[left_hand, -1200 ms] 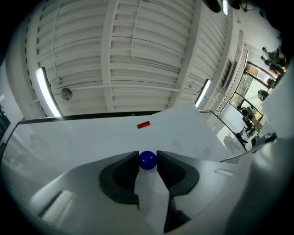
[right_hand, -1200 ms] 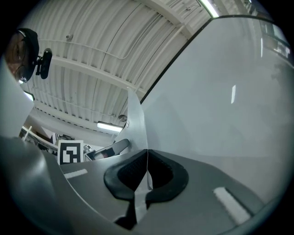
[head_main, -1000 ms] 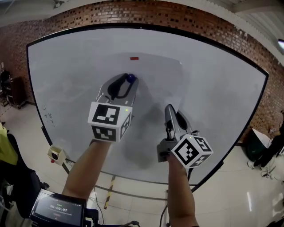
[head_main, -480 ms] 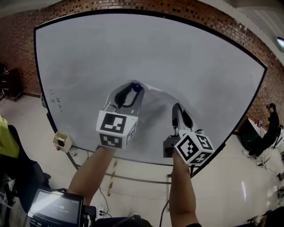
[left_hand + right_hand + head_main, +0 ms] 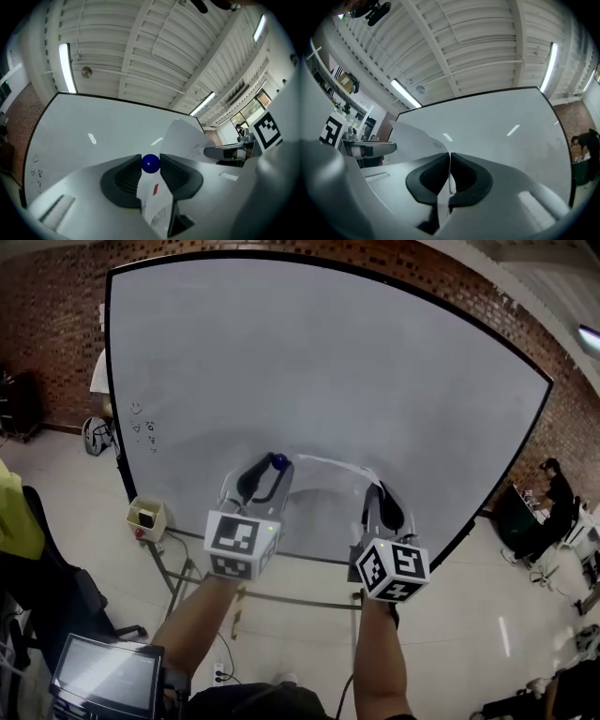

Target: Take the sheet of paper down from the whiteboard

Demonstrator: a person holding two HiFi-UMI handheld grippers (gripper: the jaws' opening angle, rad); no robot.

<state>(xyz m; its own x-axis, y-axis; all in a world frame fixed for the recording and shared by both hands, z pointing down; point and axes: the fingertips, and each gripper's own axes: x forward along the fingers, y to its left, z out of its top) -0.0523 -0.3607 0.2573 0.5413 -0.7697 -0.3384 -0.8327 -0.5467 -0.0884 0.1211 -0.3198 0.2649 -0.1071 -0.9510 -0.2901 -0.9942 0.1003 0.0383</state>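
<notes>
White sheet of paper [image 5: 323, 465] is off the whiteboard [image 5: 328, 362], bowed between the two claws in front of the board's lower part. Left claw [image 5: 151, 169] pinches a blue ball magnet [image 5: 151, 163] at its tips, with the sheet's edge running between the pads. Right claw [image 5: 449, 164] is closed tight on the sheet's other edge

The floor [image 5: 84, 493] is pale and glossy (light glints on it off to the right of the whiteboard). The whiteboard [image 5: 309, 362] stands on it on a thin metal frame [image 5: 281, 601]. Just below the whiteboard's lower left corner is a small open box [image 5: 147, 517], and left of that corner lies a pale bag [image 5: 94, 435]. Small dark scribbles [image 5: 145, 425] mark the whiteboard near the same corner. Right of the whiteboard a person [image 5: 544, 521] sits low.
</notes>
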